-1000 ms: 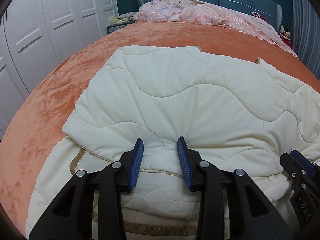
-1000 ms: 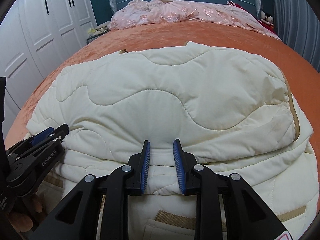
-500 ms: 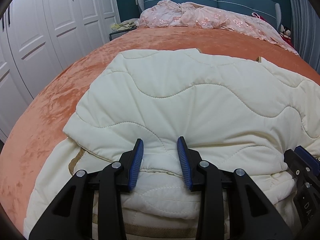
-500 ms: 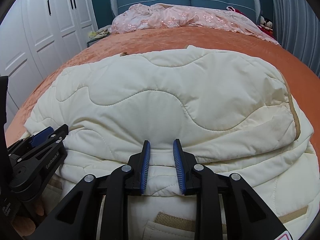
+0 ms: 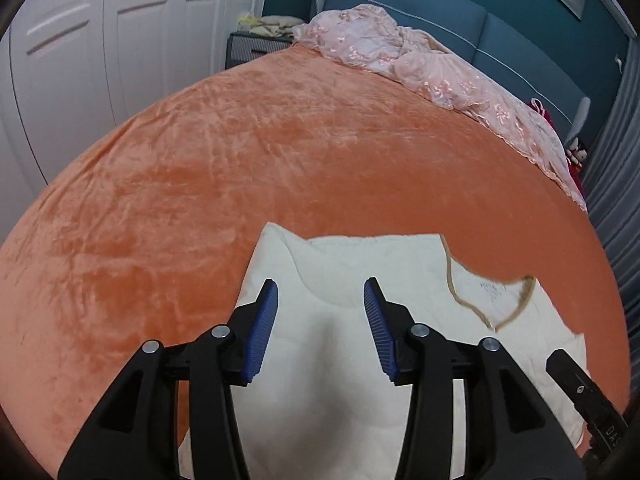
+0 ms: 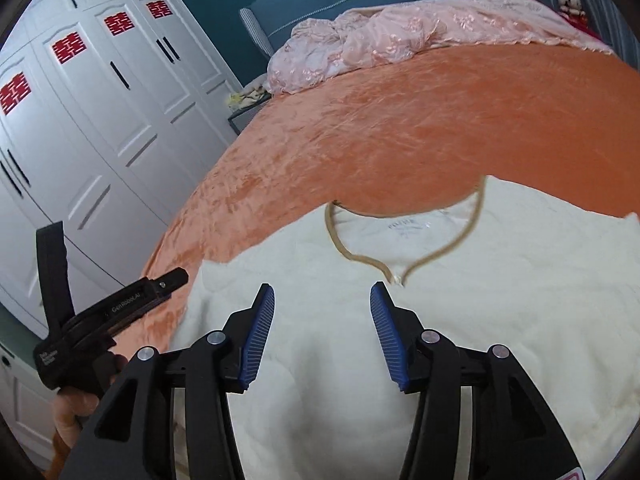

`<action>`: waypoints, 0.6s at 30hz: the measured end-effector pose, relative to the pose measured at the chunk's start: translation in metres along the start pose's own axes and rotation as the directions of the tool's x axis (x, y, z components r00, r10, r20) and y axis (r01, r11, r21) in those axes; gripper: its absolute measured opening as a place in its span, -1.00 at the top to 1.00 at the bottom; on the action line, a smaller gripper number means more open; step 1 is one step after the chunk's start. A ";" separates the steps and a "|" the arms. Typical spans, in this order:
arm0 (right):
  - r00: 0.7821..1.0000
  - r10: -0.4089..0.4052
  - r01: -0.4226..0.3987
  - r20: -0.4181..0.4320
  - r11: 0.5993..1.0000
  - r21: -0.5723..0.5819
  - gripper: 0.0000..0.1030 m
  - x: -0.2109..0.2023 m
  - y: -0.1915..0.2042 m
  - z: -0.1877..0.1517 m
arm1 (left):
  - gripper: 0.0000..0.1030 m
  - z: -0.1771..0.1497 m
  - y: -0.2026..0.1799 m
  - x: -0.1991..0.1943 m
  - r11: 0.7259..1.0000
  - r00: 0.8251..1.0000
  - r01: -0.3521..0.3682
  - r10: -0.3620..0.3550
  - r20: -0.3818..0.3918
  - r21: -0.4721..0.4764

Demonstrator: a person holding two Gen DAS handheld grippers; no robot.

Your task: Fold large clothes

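A cream quilted garment (image 5: pixel 360 256) lies on the orange bed cover (image 5: pixel 200 160), its tan-trimmed neckline (image 5: pixel 492 296) at the far side. The same garment (image 6: pixel 500 280) and neckline (image 6: pixel 404 232) show in the right wrist view. My left gripper (image 5: pixel 320 292) hovers over the garment's left part, jaws opening, and nothing is pinched between the blue pads. My right gripper (image 6: pixel 322 292) hangs above the middle, just short of the neckline, jaws also opening and empty. At lower left in the right wrist view are the left tool's black finger (image 6: pixel 172 280) and the hand (image 6: pixel 72 404) holding it.
A pink lace quilt (image 5: pixel 420 64) is bunched along the head of the bed against the blue headboard (image 5: pixel 440 12). White wardrobe doors (image 6: pixel 100 120) line the left side, with a small nightstand (image 5: pixel 248 48) beside them. Grey curtains (image 5: pixel 612 200) hang on the right.
Both grippers let go of the folded cream edge, spread their jaws and rose up and away. The garment now looks farther below, with its neckline in sight.
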State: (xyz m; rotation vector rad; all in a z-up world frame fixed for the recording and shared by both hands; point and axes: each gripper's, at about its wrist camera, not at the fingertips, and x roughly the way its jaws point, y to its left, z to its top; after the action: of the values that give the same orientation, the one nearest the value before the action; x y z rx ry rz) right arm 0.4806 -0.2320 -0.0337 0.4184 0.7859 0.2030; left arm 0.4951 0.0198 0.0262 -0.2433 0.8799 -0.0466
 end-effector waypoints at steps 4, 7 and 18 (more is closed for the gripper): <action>0.996 -0.003 0.008 -0.089 0.999 0.048 0.02 0.068 0.003 0.035 | 0.16 0.020 0.008 0.048 0.999 0.996 0.001 -0.005 -0.085 -0.043; 0.988 0.006 0.006 -0.152 0.997 0.075 0.02 0.108 0.002 0.047 | 0.17 0.022 0.006 0.069 1.000 0.995 -0.003 0.001 -0.103 -0.021; 0.990 -0.045 0.044 -0.136 0.999 -0.006 0.96 0.145 -0.003 0.031 | 0.15 -0.007 0.001 0.095 0.988 0.994 -0.107 0.107 0.008 0.108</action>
State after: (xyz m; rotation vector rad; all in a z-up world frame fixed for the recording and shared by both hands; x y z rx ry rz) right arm 0.6034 -0.1957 -0.1082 0.3870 0.9285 0.1925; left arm 0.5499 0.0057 -0.0500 -0.0947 0.8841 0.0060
